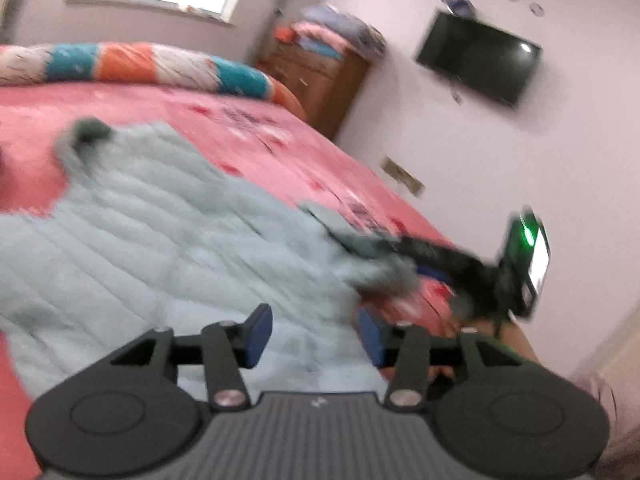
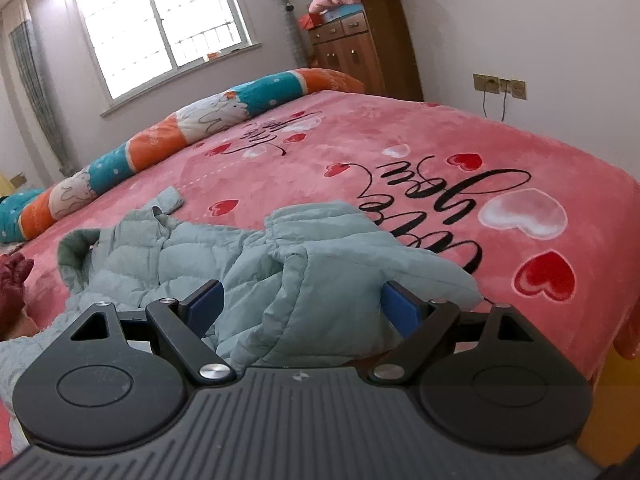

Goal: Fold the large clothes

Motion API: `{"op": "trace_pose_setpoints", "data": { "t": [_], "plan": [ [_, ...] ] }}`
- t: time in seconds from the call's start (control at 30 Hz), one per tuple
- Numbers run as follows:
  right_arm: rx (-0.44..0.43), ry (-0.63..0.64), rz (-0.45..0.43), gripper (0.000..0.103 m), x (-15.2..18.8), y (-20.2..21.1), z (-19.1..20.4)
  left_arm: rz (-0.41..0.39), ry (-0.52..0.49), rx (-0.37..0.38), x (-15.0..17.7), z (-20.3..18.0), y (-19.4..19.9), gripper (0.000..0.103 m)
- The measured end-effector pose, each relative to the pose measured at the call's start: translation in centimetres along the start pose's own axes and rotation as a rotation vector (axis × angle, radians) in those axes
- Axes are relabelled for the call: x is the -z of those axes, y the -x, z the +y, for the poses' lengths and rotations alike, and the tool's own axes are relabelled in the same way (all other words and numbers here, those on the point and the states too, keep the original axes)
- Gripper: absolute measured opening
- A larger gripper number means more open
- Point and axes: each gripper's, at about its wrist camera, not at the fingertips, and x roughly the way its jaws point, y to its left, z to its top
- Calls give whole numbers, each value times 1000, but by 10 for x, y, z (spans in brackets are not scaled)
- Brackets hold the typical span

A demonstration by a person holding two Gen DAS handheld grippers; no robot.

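Lying across the near part of the pink bedspread (image 2: 360,128) is a pale green quilted jacket (image 2: 320,264), the item to be folded. One sleeve is seen turned in over the body, its cuff toward the middle of the bed; this is judged to be a first fold, laid so to narrow the garment. The collar, with a darker lining, is seen at the far left of the jacket.

The right gripper (image 2: 300,308) is held low over the folded sleeve, its blue pads set wide apart. Padding bulges up between them, but neither pad is seen to press on it, so nothing is judged to be gripped. The left gripper (image 1: 316,332) is seen over the flat quilted panel, about half open, with nothing between the pads; the left view is badly blurred. The body of the right gripper is also made out there, at the jacket's right edge.

A striped bolster (image 2: 168,136) in teal, orange and white is laid along the far side of the bed, well apart from the jacket. A wooden cabinet (image 2: 368,48) stands against the wall; folded bedding is stacked on its top, and its contents cannot be told. A wall-mounted television (image 1: 478,58) and a window (image 2: 160,24) are also recorded.
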Motion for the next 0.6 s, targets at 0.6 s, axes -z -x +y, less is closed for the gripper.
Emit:
{"op": "trace_pose_setpoints", "data": {
  "t": [0.6],
  "plan": [
    [-329,151,68,103,-68,-54,0,-134,98,-415,-64,154,0,77]
  ]
}}
